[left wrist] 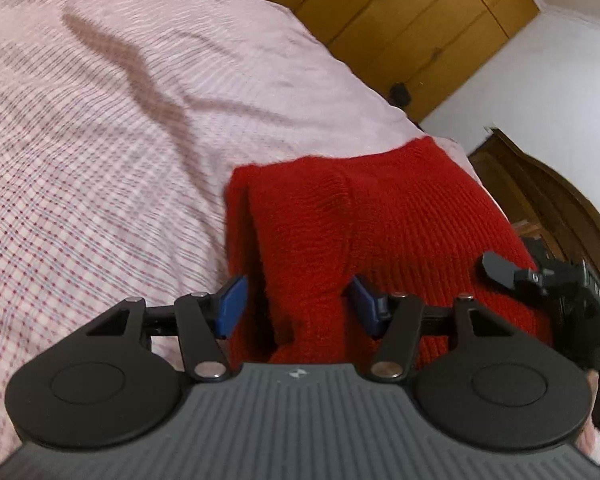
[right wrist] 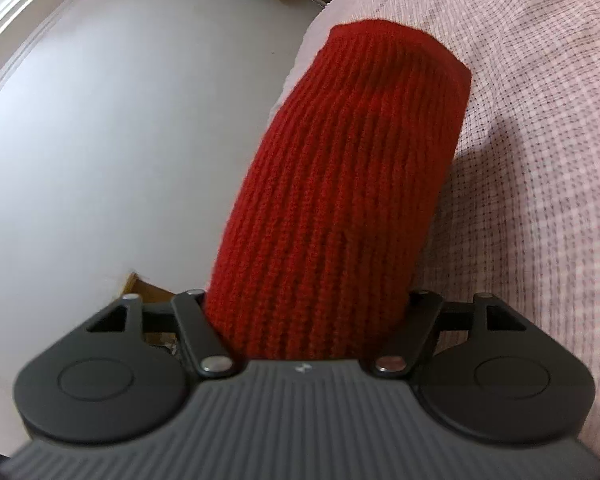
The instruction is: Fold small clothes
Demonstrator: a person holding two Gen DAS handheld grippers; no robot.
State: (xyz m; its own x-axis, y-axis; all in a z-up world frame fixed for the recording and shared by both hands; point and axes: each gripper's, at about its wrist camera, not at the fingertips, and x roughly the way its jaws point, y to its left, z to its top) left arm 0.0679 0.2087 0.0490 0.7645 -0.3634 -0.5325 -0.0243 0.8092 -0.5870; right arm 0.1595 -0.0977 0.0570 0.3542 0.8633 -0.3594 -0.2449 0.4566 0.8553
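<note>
A red knitted garment (left wrist: 380, 232) lies folded near the edge of a bed with a pink checked sheet (left wrist: 100, 140). My left gripper (left wrist: 298, 304) has its blue pads (left wrist: 232, 304) spread apart, one on each side of a fold of the red knit, which rises between them. The right gripper (left wrist: 500, 270) shows at the garment's right side in the left wrist view. In the right wrist view the red knit (right wrist: 340, 184) fills the space between the fingers and hides both fingertips; the right gripper (right wrist: 306, 320) sits under it.
The bed edge runs behind the garment. Beyond it stand yellow-brown wooden cupboards (left wrist: 412, 20), a white wall (right wrist: 100, 140) and a dark wooden curved headboard (left wrist: 552, 200). The checked sheet (right wrist: 540, 160) stretches to the right in the right wrist view.
</note>
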